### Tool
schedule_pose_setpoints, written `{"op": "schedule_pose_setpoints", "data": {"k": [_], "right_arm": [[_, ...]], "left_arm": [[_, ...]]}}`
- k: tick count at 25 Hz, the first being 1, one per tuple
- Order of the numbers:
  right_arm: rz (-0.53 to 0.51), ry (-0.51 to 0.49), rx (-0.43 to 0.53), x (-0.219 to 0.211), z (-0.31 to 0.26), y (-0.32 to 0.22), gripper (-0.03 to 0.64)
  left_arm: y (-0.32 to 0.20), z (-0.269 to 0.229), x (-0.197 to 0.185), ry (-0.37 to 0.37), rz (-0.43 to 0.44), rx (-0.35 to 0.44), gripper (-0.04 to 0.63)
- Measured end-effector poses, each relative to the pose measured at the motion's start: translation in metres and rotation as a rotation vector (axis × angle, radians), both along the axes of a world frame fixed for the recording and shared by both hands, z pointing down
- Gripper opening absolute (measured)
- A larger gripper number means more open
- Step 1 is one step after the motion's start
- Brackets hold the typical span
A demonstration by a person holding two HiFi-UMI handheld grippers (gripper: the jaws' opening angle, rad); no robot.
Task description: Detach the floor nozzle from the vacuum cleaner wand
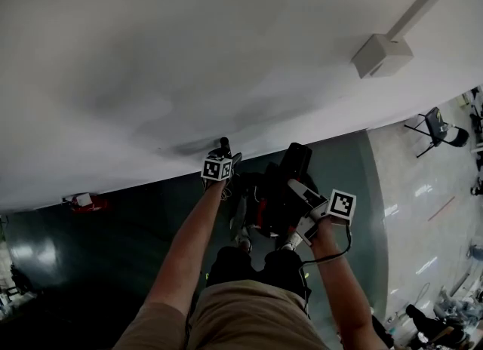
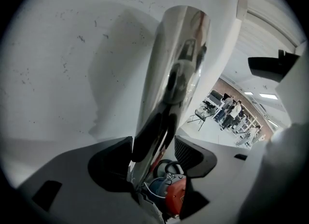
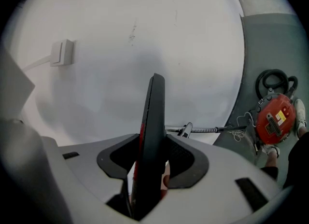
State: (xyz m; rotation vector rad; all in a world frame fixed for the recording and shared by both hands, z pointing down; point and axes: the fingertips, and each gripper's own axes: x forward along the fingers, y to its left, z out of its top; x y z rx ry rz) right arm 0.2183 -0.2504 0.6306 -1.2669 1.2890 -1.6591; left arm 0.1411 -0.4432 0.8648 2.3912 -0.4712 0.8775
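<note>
Left gripper (image 2: 155, 151): fingers (image 2: 195, 155) stand apart, the chrome wand (image 2: 176, 68) loose between them — it could slip and drop to the floor (image 3: 256, 63). Right gripper (image 3: 153, 155) pinches the nozzle (image 3: 153, 117) edge-on, held up before the wall (image 3: 145, 35) — a thin hold that may twist free.

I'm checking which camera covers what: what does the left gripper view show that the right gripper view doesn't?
Only left: the shiny wand between open jaws, and people in the distance. Only right: the dark nozzle gripped in the jaws, and a wall box. Both: the white wall and the red vacuum cleaner.
</note>
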Motion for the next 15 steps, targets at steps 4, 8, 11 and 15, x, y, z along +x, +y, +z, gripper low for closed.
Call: {"op": "schedule_pose_setpoints", "data": {"k": [4,8,11,15], "right_arm": [[0.019,-0.026,-0.002,0.003,0.006,0.01,0.176],[0.007,-0.006,-0.002,0.012,0.016,0.024,0.176],[0.008,0.023,-0.003,0.021,0.023,0.033,0.176],[0.028,0.057,-0.024,0.046,0.029,0.057,0.176]], "left_arm": [[0.006,-0.007,-0.008,0.002,-0.021,-0.006,0.293],[0.02,-0.011,-0.02,-0.031,0.04,0.022,0.321],[0.022,-0.018,-0.037,-0.009,0.028,0.029,0.321],[0.045,-0.043,-0.049,0.04,0.053,0.058,0.321]]}}
